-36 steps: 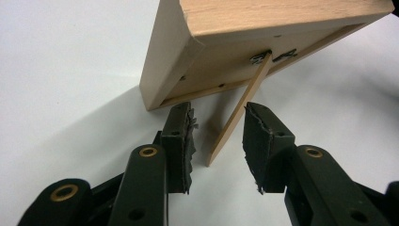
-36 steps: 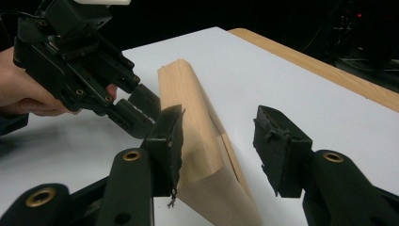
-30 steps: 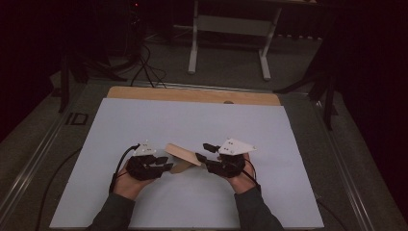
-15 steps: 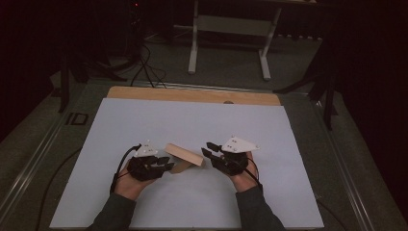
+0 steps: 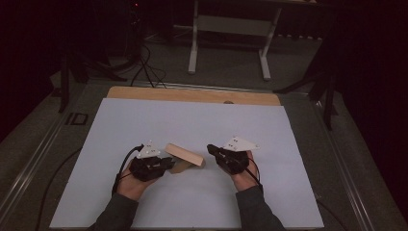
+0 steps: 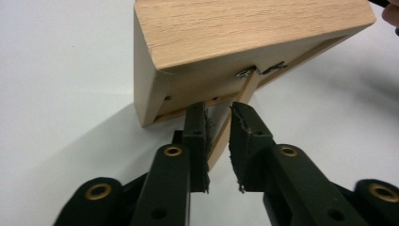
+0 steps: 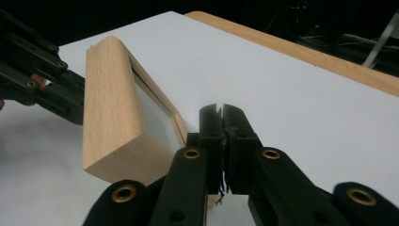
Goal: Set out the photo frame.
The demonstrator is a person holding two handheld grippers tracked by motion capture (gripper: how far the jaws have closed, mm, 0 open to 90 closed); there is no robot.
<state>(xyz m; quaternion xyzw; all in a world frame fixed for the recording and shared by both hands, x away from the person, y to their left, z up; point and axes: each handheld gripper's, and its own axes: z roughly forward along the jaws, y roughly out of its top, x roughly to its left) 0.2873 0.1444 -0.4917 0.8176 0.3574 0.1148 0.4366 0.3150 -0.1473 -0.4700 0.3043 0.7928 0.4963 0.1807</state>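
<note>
Dark grey-green sleeves are being worn on both forearms. The left gripper and the right gripper are being seen as black bodies, each being topped by a pale grey three-cornered plate dotted with small dark marks. A black cable is being trailed from the left one. Brass-coloured rivets are being shown on the black jaws, frayed padding lining their inner faces.

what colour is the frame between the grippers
Light natural wood with visible grain. The wooden frame shows best in the left gripper view.
</note>
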